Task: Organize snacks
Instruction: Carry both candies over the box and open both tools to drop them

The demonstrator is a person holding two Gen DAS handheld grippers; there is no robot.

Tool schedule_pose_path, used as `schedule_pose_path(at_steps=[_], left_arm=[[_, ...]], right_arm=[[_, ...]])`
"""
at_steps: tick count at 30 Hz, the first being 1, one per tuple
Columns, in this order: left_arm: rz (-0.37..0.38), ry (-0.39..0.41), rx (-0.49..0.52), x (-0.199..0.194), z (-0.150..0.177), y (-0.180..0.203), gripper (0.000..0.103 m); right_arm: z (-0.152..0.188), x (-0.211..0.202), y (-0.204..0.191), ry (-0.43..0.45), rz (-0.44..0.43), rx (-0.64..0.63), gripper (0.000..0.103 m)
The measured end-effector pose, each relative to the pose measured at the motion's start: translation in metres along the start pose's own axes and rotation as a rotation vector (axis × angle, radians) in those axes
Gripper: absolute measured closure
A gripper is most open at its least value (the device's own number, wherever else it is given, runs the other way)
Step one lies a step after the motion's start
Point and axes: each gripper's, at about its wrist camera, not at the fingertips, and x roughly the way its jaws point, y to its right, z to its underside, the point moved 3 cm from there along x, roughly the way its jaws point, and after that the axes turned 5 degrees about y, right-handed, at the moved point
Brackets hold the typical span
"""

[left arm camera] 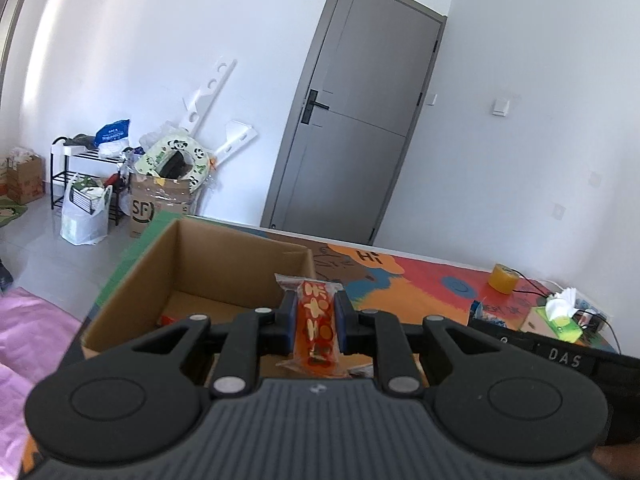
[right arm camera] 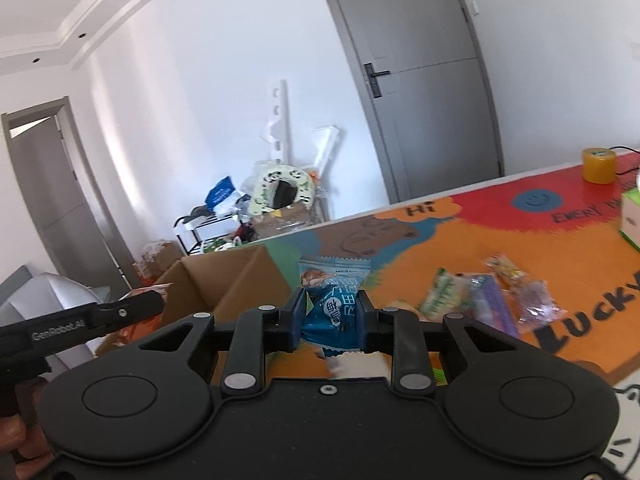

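Ahead of the left gripper (left arm camera: 315, 322), clamped on an upright red snack packet (left arm camera: 317, 330), the cardboard box (left arm camera: 140, 272) opens just beyond, slightly left. Right gripper (right arm camera: 331, 322) pinches a blue wrapped candy (right arm camera: 334, 312); that box (right arm camera: 240, 276) lies far-left, loose snacks (right arm camera: 480, 300) right.

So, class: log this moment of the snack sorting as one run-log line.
left gripper: shut on orange snack packet | right gripper: shut on blue snack packet | cardboard box: open | loose snacks: on table

Matt brown cardboard box (left arm camera: 224, 264); glossy plastic orange snack wrapper (left arm camera: 316, 328); glossy blue wrapper (right arm camera: 332, 316).
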Motion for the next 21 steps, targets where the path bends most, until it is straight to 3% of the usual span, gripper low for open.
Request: schedule_pose_path(at_steps=[17,21], left_arm=[[-0.089,-0.026,0.006,0.031,-0.018,-0.057,0.085],[-0.078,-0.052,0.002,0.039,-0.015,-0.062,0.084]], right_arm=[[-0.006,0.047,-0.058,-0.034,-0.138,-0.051,0.076],[-0.003,0.058,-0.069,-0.056,-0.156,-0.045,0.076]])
